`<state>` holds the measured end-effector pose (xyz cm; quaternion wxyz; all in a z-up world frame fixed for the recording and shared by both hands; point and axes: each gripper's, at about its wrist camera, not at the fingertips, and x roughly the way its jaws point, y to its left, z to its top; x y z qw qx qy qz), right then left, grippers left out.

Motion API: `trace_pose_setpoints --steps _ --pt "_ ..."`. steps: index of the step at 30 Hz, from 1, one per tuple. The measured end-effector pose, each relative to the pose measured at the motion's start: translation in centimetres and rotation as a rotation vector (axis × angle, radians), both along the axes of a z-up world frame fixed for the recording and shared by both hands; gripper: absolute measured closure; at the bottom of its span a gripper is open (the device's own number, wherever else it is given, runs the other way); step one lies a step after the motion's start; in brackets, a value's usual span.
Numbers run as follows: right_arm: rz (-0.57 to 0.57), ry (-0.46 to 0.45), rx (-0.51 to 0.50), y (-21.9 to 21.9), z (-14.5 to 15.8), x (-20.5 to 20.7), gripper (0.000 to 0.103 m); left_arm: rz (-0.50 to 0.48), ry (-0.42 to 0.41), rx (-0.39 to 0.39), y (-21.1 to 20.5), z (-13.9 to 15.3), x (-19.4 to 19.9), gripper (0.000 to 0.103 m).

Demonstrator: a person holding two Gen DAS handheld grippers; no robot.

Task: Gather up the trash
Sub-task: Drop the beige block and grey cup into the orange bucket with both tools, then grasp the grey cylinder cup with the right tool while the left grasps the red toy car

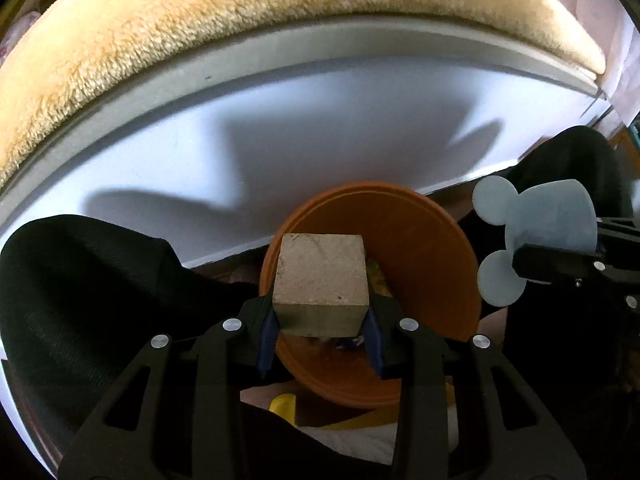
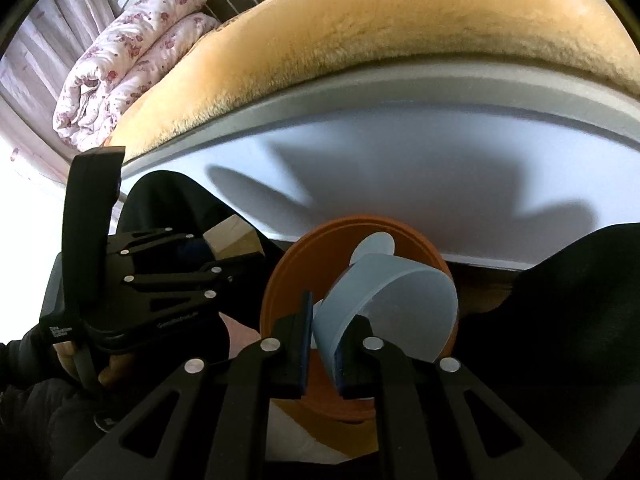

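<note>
The left gripper (image 1: 321, 322) has its jaws clamped on a tan cube (image 1: 320, 280), held above the orange bin (image 1: 432, 264). The right gripper (image 2: 320, 354) pinches the wall of a pale blue silicone piece (image 2: 384, 300) over the same bin. Only the right wrist view shows the folded floral quilt (image 2: 120, 64) on the bed (image 2: 360, 40).
</note>
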<state>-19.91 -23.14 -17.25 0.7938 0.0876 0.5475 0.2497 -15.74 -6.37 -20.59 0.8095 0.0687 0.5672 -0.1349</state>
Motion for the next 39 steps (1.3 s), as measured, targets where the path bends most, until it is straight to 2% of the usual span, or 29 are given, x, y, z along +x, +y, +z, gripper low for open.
trace_pose_setpoints --steps 1,2,3,4,11,16,21,25,29,35,39 --pt "0.001 0.019 0.000 0.0 -0.3 0.3 0.048 0.003 0.018 0.038 -0.3 -0.5 0.3 0.042" --pt "-0.008 0.027 -0.009 0.3 -0.5 0.7 0.033 0.009 0.029 0.064 -0.5 -0.9 0.4 0.019" --pt "-0.018 0.036 -0.019 0.3 -0.7 0.8 0.030 0.013 0.038 0.076 -0.5 -1.3 0.5 0.018" --pt "-0.018 0.047 -0.018 0.1 -0.9 0.9 0.035 0.010 0.049 0.074 -0.5 -1.6 0.6 0.018" --pt "-0.048 -0.005 -0.013 -1.0 0.8 0.0 0.035 -0.001 0.014 0.067 -0.6 -0.5 -0.2 0.018" --pt "-0.068 -0.063 -0.008 -1.9 2.7 -0.5 0.035 -0.009 -0.071 0.081 -0.5 1.7 -1.1 0.018" --pt "-0.098 -0.173 -0.011 -3.6 6.9 0.9 0.035 -0.023 -0.169 0.062 -0.5 5.2 -1.3 0.018" --pt "-0.162 -0.240 0.007 -6.1 10.4 4.4 0.035 -0.010 -0.269 0.008 -0.6 9.5 0.1 0.016" --pt "-0.255 -0.295 0.027 -8.6 13.5 10.5 0.034 0.010 -0.331 -0.041 -1.2 11.8 2.8 0.013" --pt "-0.439 -0.181 0.221 -12.5 14.0 21.7 0.034 0.029 -0.357 -0.096 -3.1 13.5 7.5 0.013" --pt "-0.569 -0.066 0.264 -14.2 11.9 28.1 0.034 0.022 -0.369 -0.112 -3.9 14.3 9.6 0.013"
